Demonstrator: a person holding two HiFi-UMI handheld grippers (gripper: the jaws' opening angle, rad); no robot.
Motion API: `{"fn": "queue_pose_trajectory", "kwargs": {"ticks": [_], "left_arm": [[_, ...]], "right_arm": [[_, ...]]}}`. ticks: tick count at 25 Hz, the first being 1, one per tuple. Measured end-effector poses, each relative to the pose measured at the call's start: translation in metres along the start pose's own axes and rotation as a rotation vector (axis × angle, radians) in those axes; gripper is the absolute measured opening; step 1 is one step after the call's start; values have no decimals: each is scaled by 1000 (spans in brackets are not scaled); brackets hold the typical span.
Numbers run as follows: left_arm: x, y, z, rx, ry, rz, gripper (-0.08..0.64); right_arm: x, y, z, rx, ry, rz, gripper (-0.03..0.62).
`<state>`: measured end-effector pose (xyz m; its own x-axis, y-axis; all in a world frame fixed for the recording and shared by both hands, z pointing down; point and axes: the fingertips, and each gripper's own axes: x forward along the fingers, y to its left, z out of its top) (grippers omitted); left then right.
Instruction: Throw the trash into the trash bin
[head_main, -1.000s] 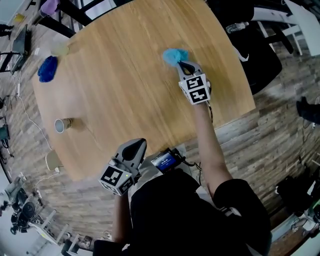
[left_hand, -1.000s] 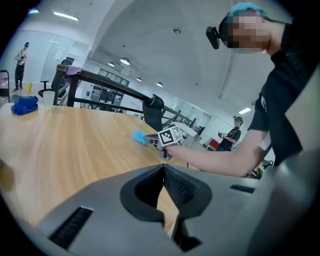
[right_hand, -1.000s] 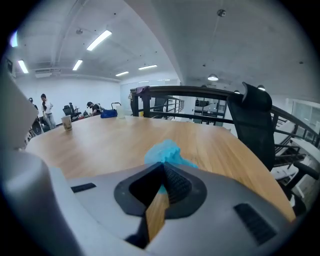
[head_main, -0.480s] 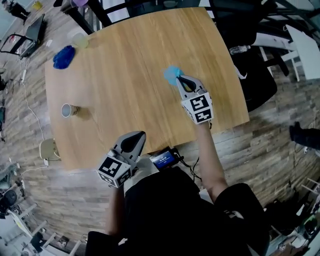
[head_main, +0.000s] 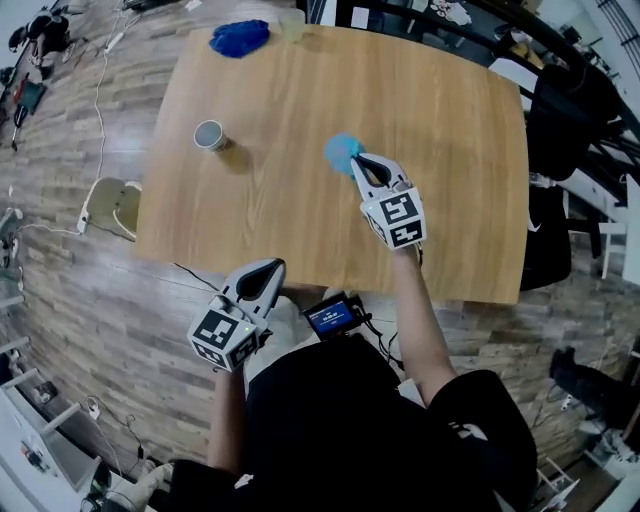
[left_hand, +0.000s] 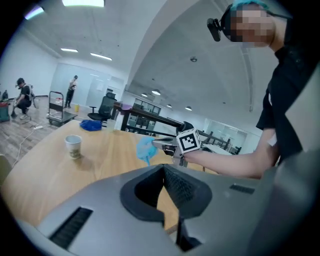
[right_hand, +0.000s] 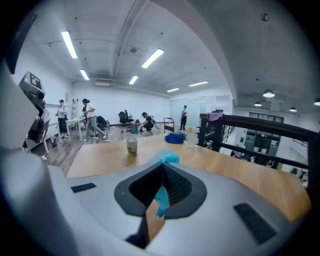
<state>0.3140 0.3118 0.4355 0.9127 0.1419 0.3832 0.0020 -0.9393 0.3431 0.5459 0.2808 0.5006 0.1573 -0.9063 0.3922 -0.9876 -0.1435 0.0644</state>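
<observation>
Over table, right gripper pinches blue trash; left gripper closed, empty.

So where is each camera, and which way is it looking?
Head view: on the person's head, looking steeply down at the table; shows the person's arms, left gripper and right gripper.
Left gripper view: on the left gripper, looking along its shut jaws over the table; shows the right forearm.
Right gripper view: on the right gripper, looking along jaws shut on the light blue trash.
Shared: all three see that trash and the paper cup.
</observation>
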Motion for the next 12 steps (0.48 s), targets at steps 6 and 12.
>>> {"fn": "queue_pose_trajectory", "kwargs": {"ticks": [6,12], "left_arm": [[-92,62,-36,-89,-45,203,6],[-193,124,-45,-179,-151,341,6]], "right_arm": [[69,103,53,-58,-45,177,2],[121,225,99,-79,-71,322,2]]}}
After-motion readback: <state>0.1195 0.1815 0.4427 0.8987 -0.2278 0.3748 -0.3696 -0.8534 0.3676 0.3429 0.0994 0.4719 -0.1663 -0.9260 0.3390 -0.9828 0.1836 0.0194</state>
